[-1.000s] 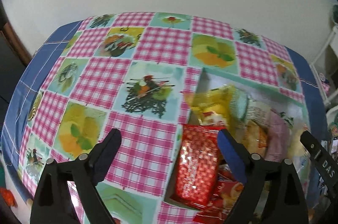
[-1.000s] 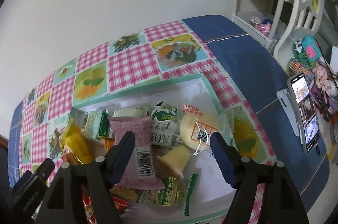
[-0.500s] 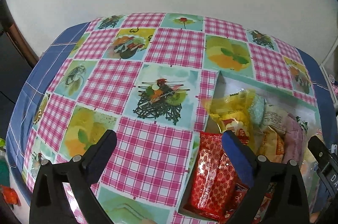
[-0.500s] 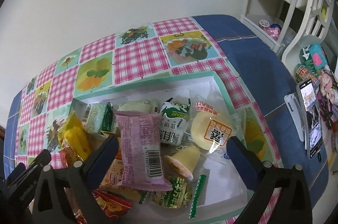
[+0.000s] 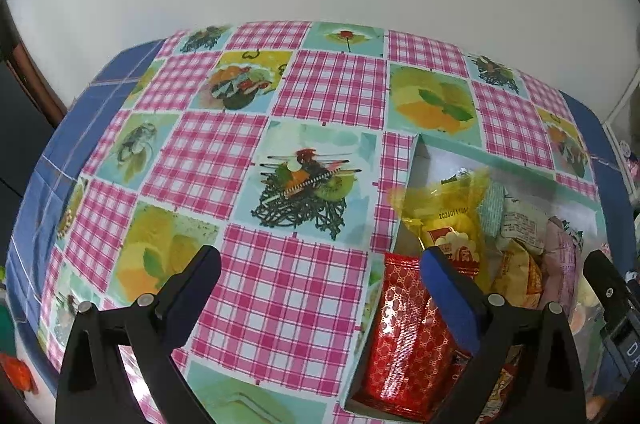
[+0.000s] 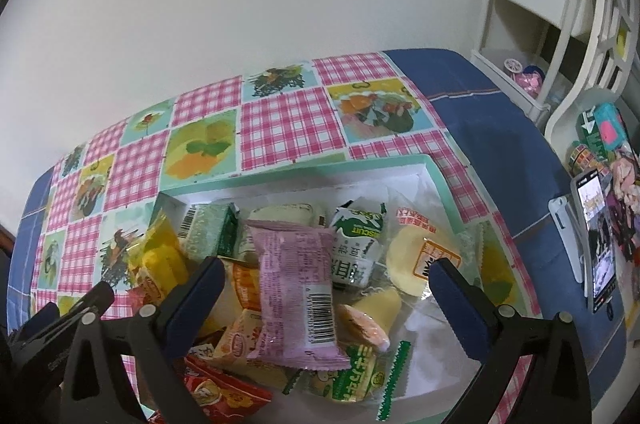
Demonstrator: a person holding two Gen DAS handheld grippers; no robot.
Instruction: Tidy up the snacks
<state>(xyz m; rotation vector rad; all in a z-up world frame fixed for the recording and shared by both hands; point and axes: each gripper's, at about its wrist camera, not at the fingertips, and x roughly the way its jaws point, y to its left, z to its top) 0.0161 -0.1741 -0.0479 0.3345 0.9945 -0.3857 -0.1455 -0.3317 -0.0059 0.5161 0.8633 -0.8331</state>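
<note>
Checked tablecloth [image 5: 320, 104] covers table – snack box [image 6: 436, 180] sits on it

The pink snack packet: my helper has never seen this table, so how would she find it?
On the checked tablecloth stands a white box with a teal rim, heaped with snacks. The pink snack packet lies on top mid-pile, between the open right gripper fingers. It alone is pale pink, with a barcode.

A checked tablecloth [image 6: 288, 120] (pink squares, fruit prints) covers the table; a phone [image 6: 598, 244] stands beside a white shelf [image 6: 532, 8].
</note>
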